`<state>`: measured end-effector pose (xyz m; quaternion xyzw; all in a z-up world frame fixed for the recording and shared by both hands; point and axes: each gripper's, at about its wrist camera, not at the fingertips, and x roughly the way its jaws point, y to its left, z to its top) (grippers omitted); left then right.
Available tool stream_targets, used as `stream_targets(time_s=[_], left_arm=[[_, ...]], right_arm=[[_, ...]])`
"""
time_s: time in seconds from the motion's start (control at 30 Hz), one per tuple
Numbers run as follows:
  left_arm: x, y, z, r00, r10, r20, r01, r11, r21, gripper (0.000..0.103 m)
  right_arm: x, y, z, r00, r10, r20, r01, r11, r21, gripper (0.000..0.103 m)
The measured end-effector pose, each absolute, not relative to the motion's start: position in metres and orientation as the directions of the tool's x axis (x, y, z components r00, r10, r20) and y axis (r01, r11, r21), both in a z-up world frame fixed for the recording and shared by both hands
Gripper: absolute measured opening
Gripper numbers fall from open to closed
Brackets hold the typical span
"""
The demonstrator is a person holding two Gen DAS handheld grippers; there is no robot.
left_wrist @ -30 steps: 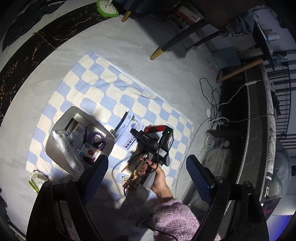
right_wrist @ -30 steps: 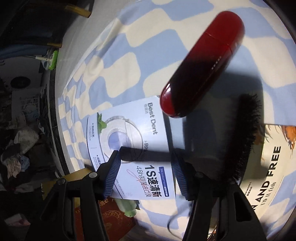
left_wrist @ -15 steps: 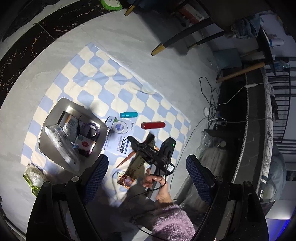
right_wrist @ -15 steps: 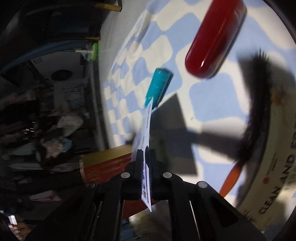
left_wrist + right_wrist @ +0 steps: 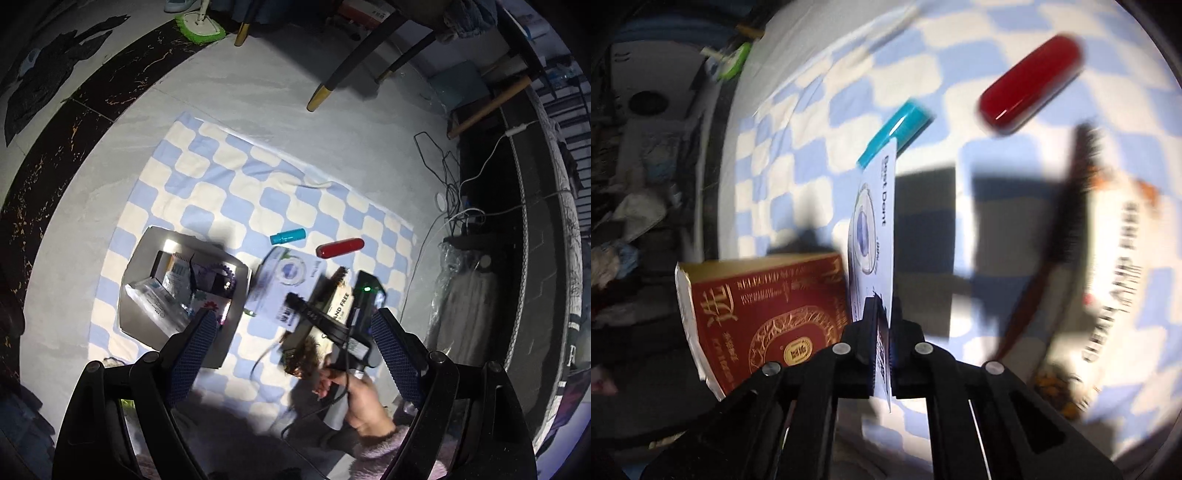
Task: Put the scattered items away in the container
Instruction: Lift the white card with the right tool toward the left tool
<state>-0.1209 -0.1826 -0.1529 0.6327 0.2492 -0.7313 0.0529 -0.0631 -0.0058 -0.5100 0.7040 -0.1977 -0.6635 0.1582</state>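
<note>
Lifted packet (image 5: 877, 221), box (image 5: 147, 317) full

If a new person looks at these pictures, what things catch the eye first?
The blue-and-cream checkered cloth on the grey floor stands out first. A grey cardboard box, already full, stands at its left side, and a glossy red case lies beside a teal tube. The right gripper pinches a white printed packet.

Right gripper (image 5: 882, 354) angled down, fingers pinched together, left gripper (image 5: 291, 339) spread wide, empty
</note>
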Motion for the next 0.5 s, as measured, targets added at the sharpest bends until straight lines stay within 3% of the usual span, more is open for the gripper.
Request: stream_targets(time_s=[0.17,0.27,0.37,0.5], left_arm=[[-0.104,-0.197,-0.167,-0.251,0.533,-0.808,0.453,-0.672,-0.585,0.085],[-0.095,-0.197,-0.167,-0.290,0.541,-0.789,0.433,-0.661,-0.612,0.085],[-0.091,-0.183,-0.158,-0.300,0.518,-0.801,0.345,-0.724,-0.597,0.085],[-0.080,-0.166,-0.161,-0.331,0.659,-0.675,0.304,-0.602,-0.738,0.085]], right_arm=[[-0.061,0.044,-0.419,-0.140,-0.606,-0.783,-0.125,-0.774,0.621,0.001],[-0.055,0.061,-0.351,-0.231,-0.616,-0.753,-0.033,-0.769,0.639,0.001],[-0.043,0.071,-0.305,-0.205,-0.688,-0.696,-0.023,-0.708,0.706,0.001],[-0.015,0.097,-0.259,-0.176,-0.766,-0.619,-0.016,-0.626,0.779,0.001]])
